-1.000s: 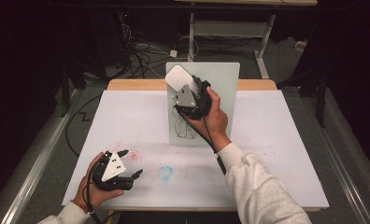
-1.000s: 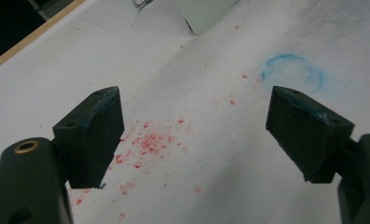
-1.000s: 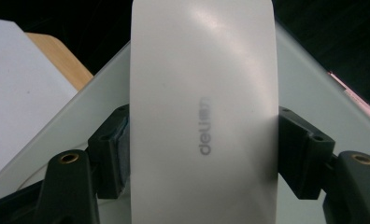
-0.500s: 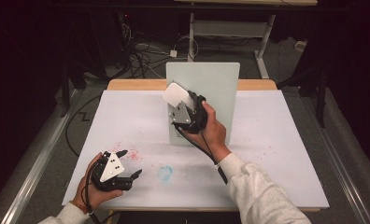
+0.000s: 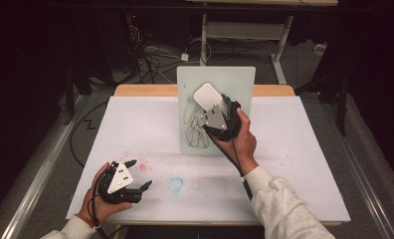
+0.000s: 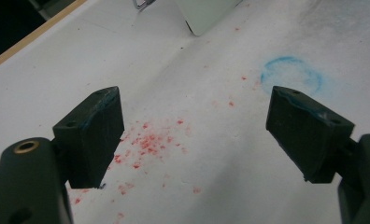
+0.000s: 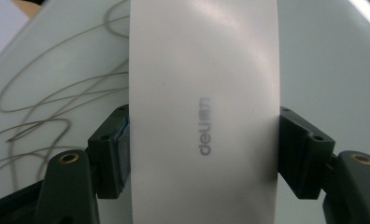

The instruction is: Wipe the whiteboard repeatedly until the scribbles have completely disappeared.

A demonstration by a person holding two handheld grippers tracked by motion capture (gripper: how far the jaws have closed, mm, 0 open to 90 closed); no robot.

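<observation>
One white eraser (image 7: 204,116) in right gripper (image 5: 216,110) jaws, seemingly against one scribbled board (image 5: 235,84); left gripper (image 5: 138,175) agape.

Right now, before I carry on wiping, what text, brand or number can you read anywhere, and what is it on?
"deli": grey print on the back of the white eraser, running lengthwise, seen in the right gripper view where the right gripper clamps it.
The black lines on the whiteboard are scribbles, not letters.
The blue ring mark and the red specks on the table are stains, not signs.
No other text is readable.
</observation>
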